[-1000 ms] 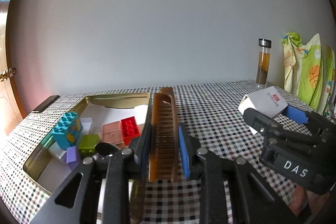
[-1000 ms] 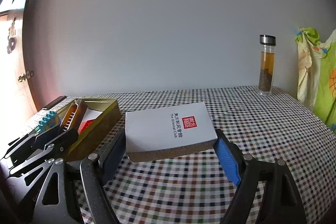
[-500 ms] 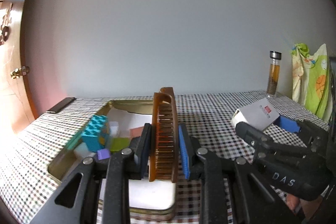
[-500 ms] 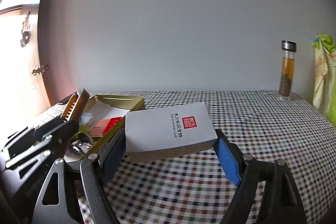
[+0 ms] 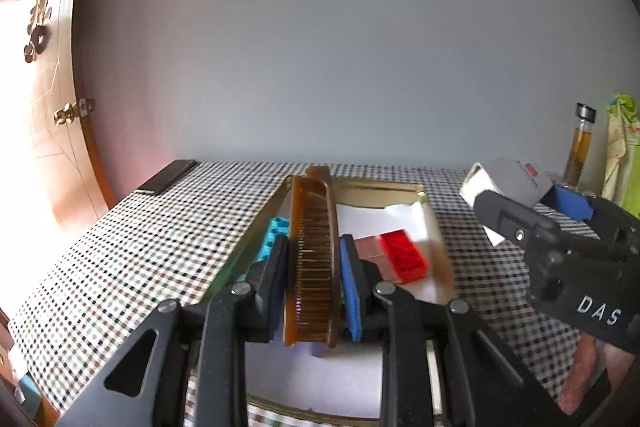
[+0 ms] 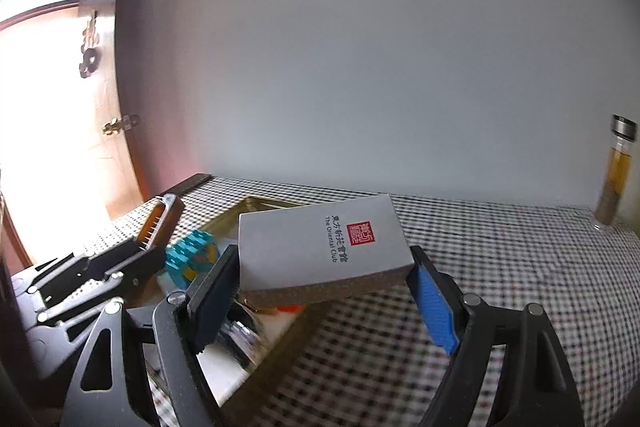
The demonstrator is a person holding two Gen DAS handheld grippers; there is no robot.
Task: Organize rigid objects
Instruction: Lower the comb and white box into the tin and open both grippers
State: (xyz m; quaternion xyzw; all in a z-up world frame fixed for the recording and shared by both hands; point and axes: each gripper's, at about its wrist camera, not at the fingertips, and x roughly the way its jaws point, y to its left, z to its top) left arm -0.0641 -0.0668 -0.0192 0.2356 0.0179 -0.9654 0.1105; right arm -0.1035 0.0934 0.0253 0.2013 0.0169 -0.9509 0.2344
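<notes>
Glass bottle (image 6: 616, 175) on checked cloth (image 6: 500, 259); door (image 5: 36, 131) left.

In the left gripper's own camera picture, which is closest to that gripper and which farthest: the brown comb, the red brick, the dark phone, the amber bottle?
1. Brown comb: clamped in the left gripper.
2. Red brick: just right, in the gold tray.
3. Dark phone: far left, table edge.
4. Amber bottle: far right, by the wall.

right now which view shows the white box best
The right wrist view: the white box fills the centre, printed top readable, clamped in the right tool. The left wrist view shows only one end at its right edge.
</notes>
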